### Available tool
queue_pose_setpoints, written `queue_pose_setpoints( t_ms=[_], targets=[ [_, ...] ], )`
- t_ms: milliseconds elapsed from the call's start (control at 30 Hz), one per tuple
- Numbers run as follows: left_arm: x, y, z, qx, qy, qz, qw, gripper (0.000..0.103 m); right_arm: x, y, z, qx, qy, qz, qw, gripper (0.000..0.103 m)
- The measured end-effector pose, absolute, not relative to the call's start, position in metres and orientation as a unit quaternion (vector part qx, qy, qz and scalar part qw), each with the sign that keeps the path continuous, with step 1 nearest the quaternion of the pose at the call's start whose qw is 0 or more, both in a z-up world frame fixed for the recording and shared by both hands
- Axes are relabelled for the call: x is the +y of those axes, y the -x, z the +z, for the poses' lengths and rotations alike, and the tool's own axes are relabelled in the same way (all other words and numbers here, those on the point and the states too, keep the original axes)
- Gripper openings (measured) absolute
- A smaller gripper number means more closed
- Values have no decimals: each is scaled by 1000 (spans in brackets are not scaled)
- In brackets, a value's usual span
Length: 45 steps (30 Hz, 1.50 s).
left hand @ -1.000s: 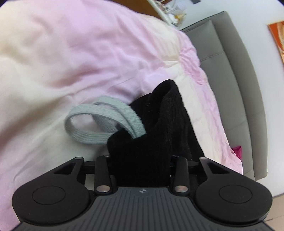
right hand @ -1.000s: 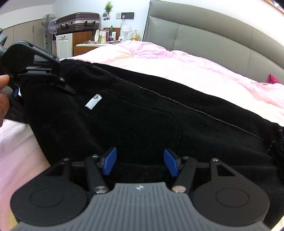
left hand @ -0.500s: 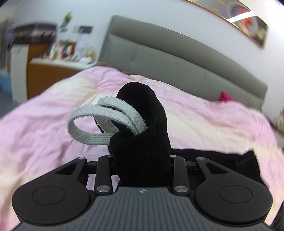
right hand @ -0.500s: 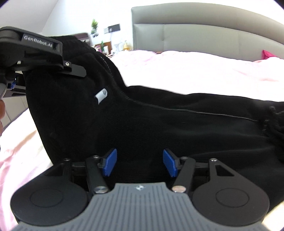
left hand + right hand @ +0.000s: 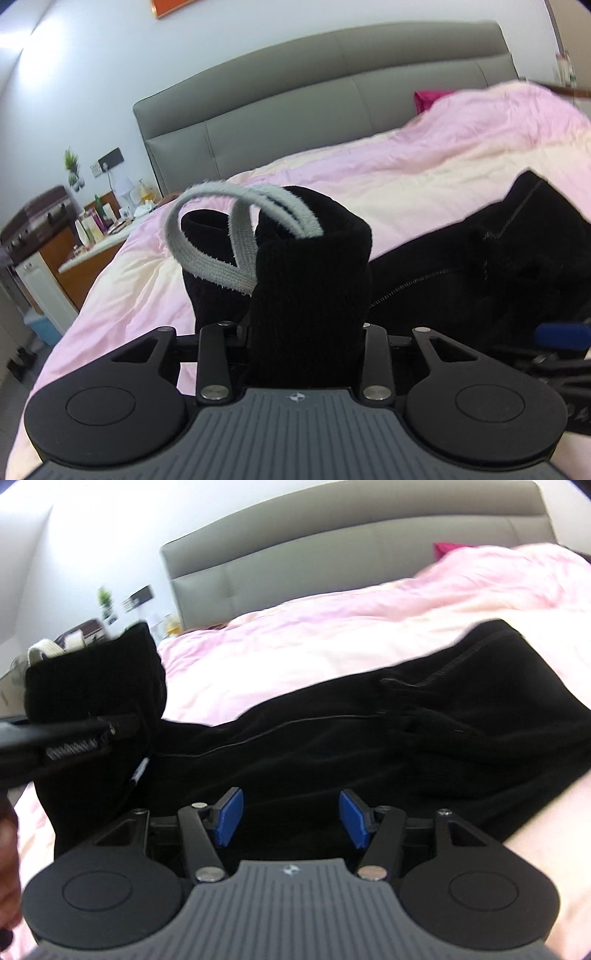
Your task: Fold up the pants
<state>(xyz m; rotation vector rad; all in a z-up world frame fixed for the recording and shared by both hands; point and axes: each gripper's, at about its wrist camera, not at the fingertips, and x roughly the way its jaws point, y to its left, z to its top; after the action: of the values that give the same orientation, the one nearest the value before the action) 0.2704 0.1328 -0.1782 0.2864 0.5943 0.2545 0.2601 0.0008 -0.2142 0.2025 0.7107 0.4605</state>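
Note:
Black pants [image 5: 310, 295] lie across the pink duvet [image 5: 406, 166]. My left gripper [image 5: 306, 332] is clamped on the raised waistband end, where a grey drawstring loop [image 5: 221, 266] sticks up. Its jaws are opening slightly, and thick cloth still fills the gap and hides the pads. In the right wrist view the pants [image 5: 332, 746] stretch from left to right, and the left gripper [image 5: 66, 738] lifts their left end. My right gripper [image 5: 291, 818] hovers over the near edge of the pants. Both blue pads [image 5: 229, 818] are bare and well apart.
A grey padded headboard [image 5: 332, 92] closes the far side of the bed. A bedside cabinet [image 5: 92, 236] crowded with bottles stands at the left, with a dark suitcase [image 5: 33, 221] behind it. Something magenta [image 5: 428, 99] lies by the headboard. A hand [image 5: 7, 830] shows at the left edge.
The left gripper has rolled and swung sideways with the waistband, so its view went from the bedding to the headboard. The right gripper moved along the pants, jaws unchanged.

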Motion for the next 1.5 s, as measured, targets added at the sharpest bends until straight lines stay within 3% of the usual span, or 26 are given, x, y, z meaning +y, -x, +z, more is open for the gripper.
queue_pose_setpoints(
  t_ms=[167,267,333,433,533,733,900,1100,1167,1233,1267,1500],
  targets=[
    [80,-292,-234,370,-293,96,877,64,-34,-267,-219,348,-119,207,906,56],
    [65,-278,-251,371,-345,67,860,66,-45,-274,-222,351,-124,199,907,54],
    [68,-265,-241,360,-334,52,869,76,-57,-278,-225,356,-139,192,904,54],
    [80,-236,-206,339,-272,-21,901,79,-66,-283,-225,355,-155,189,902,54],
    [98,-199,-174,291,-230,-65,926,96,-69,-285,-224,355,-169,194,899,54],
    [169,-193,-164,280,-129,-30,951,97,-50,-286,-204,346,-180,242,888,54],
    [263,-211,-189,337,105,26,935,96,-1,-293,-191,359,-157,315,864,54],
    [328,-218,-221,414,322,21,851,96,61,-302,-204,381,-36,342,858,56],
    [327,-223,-238,428,367,10,826,96,66,-303,-205,395,-27,347,850,48],
    [330,-223,-243,422,394,9,817,96,62,-298,-199,392,-30,377,839,34],
    [330,-223,-243,421,395,7,817,96,57,-294,-195,384,-33,388,837,19],
    [309,-218,-213,391,328,-23,860,96,14,-272,-173,364,-96,423,824,12]
  ],
)
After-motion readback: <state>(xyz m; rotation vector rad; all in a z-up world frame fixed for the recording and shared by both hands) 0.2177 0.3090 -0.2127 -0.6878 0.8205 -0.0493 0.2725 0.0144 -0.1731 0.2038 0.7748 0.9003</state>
